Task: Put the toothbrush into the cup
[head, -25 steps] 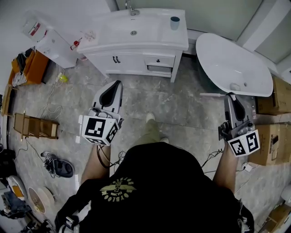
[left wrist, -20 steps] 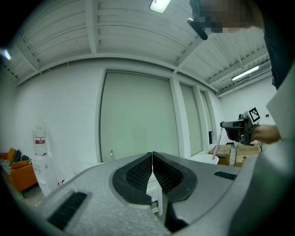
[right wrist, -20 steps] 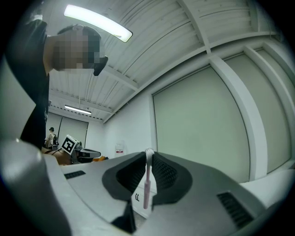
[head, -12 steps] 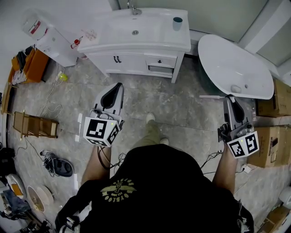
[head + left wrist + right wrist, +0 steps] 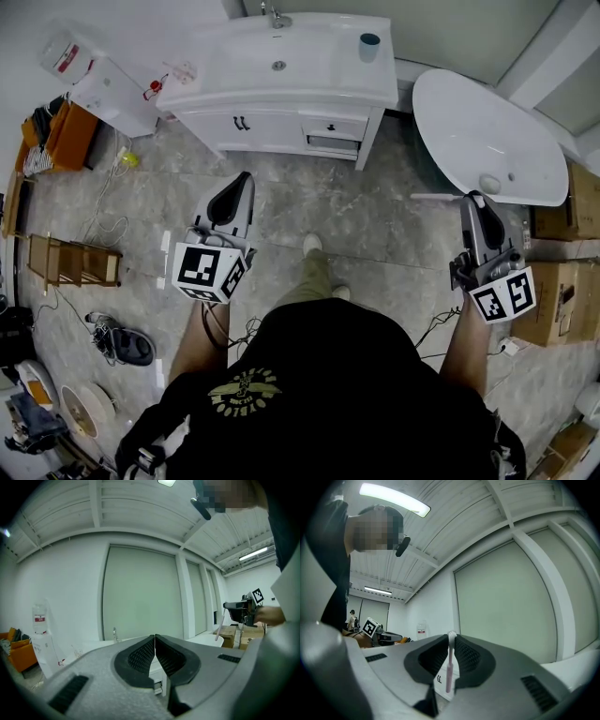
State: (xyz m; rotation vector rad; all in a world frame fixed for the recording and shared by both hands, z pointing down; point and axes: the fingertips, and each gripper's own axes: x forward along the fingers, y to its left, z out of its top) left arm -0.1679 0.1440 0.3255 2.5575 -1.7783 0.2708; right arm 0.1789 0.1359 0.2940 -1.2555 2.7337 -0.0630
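Note:
A blue-grey cup [image 5: 368,45] stands on the back right corner of the white washbasin cabinet [image 5: 281,80]. My right gripper [image 5: 474,197] is over the floor next to the bathtub, shut on a pale pink toothbrush [image 5: 449,663]. The brush stands upright between the pads in the right gripper view. In the head view the toothbrush [image 5: 436,196] sticks out leftward from the jaw tips. My left gripper [image 5: 246,176] hovers over the floor in front of the cabinet, shut with nothing in it [image 5: 154,637]. The left gripper view also shows the right gripper [image 5: 241,609] at far right.
A white bathtub [image 5: 487,141] lies right of the cabinet, cardboard boxes [image 5: 562,202] beyond it. At left are a water dispenser [image 5: 103,89], an orange seat [image 5: 70,136], a wooden stool [image 5: 70,261] and shoes [image 5: 122,345]. Grey tiled floor separates me from the cabinet.
Both grippers keep their pose and grip. The cabinet and tub have slid slightly to the right in the head view.

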